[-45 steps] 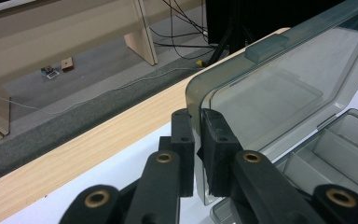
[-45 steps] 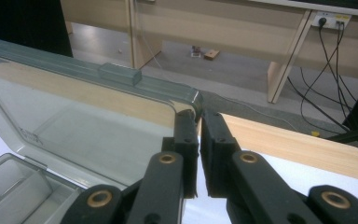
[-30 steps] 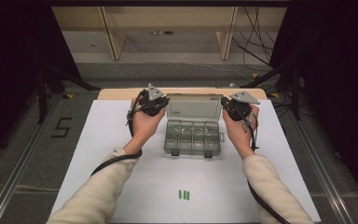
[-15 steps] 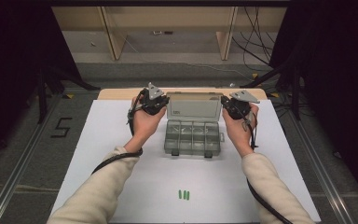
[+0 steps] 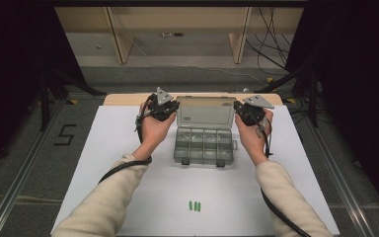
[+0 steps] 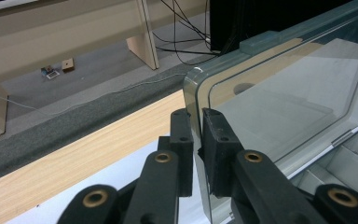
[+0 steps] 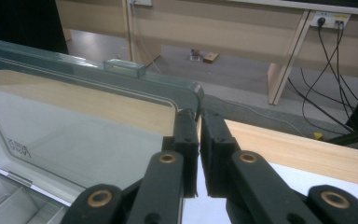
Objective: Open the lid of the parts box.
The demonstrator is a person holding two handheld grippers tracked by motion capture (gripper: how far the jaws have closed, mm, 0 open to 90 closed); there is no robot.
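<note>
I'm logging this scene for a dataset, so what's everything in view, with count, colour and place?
compartment box: one, clear grey, middle of the table, open.
lid: one, clear, raised at the box's far edge, each side edge clamped.
green pieces: three, green, near edge of the white sheet.
white sheet: one, white, covering the table.
table: one, light wood, showing at the far edge.
left gripper: one, black, shut on the lid's left edge.
right gripper: one, black, shut on the lid's right edge.
sleeves: two, cream, bottom.
</note>
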